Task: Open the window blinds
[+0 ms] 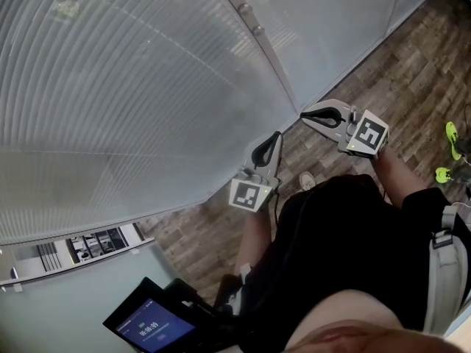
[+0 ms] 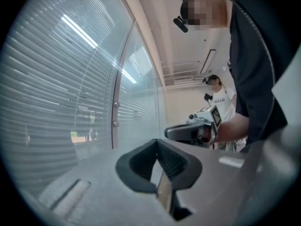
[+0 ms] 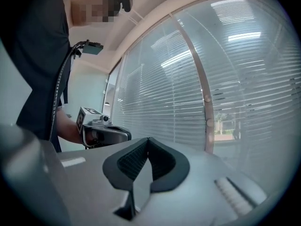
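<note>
While the blinds [image 1: 110,87] hang lowered, slats [image 3: 155,93] (thin, close-set) run horizontally.

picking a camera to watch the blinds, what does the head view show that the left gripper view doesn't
Only the head view: the brown wood-plank floor, a dark device with a blue screen and bright yellow-green shoes.
Only the left gripper view: a bystander in a white shirt and a ceiling strip light.
Both: the grey slatted window blinds, the pale frame post with two round knobs, the left gripper and the right gripper, each with its jaws together and nothing between them.
</note>
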A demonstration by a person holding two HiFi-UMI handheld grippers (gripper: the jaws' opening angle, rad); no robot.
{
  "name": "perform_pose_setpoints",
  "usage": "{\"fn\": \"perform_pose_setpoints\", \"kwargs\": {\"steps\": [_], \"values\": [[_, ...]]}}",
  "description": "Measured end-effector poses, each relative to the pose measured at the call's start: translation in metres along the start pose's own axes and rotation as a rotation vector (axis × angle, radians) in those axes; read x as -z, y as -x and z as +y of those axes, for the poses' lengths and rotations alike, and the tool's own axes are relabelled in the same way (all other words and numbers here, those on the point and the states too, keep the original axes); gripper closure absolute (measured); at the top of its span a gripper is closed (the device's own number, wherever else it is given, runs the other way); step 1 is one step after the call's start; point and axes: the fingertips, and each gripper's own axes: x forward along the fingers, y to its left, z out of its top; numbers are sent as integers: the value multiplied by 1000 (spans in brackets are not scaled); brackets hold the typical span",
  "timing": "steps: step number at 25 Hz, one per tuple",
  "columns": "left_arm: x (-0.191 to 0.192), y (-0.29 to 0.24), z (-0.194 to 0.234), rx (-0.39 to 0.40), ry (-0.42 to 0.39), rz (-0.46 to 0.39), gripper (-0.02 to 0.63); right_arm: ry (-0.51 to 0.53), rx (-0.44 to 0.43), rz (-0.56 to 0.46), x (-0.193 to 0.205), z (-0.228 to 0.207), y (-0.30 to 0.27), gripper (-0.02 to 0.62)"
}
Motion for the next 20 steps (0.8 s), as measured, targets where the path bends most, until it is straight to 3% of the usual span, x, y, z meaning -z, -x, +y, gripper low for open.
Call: {"fn": "perform_pose_setpoints", "kwargs": {"steps": [9,20], "values": [[-1,7,38,53,-4,-31,603,23,82,16,1,-12,-29,589],[-9,6,42,112,-26,-70,603,63,157,17,0,-24,-38,589]]}}
